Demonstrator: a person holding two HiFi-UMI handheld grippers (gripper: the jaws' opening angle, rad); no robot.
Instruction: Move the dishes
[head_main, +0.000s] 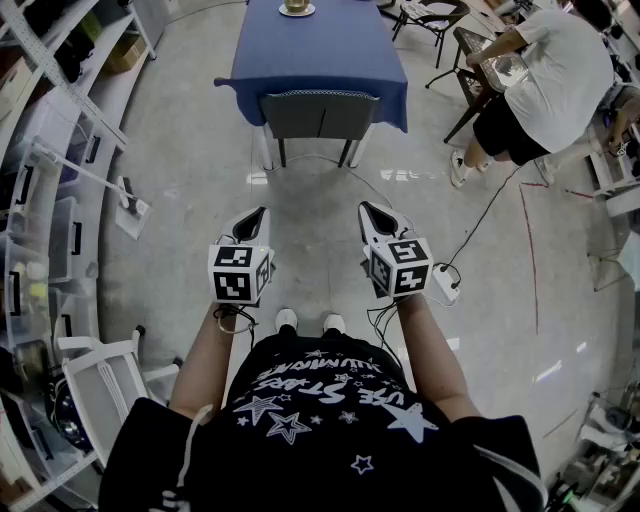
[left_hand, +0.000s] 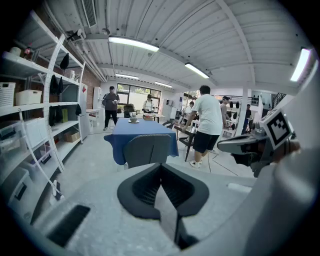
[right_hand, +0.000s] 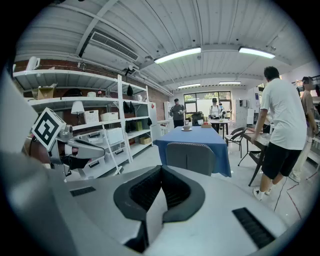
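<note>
Left gripper: the left gripper (left_hand: 161, 164) has its dark ribbed jaws pressed together with nothing between them; it is tilted a little downward.
Right gripper: the right gripper (right_hand: 161, 167) is likewise closed and empty, held level with its partner.
Dish: a cup and saucer (head_main: 297, 8), round and pale, probably ceramic, sits at the far end of the blue-clothed table (head_main: 320, 55).
Key relation: the dish lies straight ahead and well apart from both grippers, in line with the gap between them, so neither hand looks clearly nearer (being round, it offers no long axis to line up on).
In between: a grey padded chair (head_main: 320, 112) is tucked against the near edge of the table, across the straight route.
Surfaces: draped cloth, glossy grey floor (head_main: 200, 180).
Judgement: the task looks not yet begun; an approach round the chair comes first.
</note>
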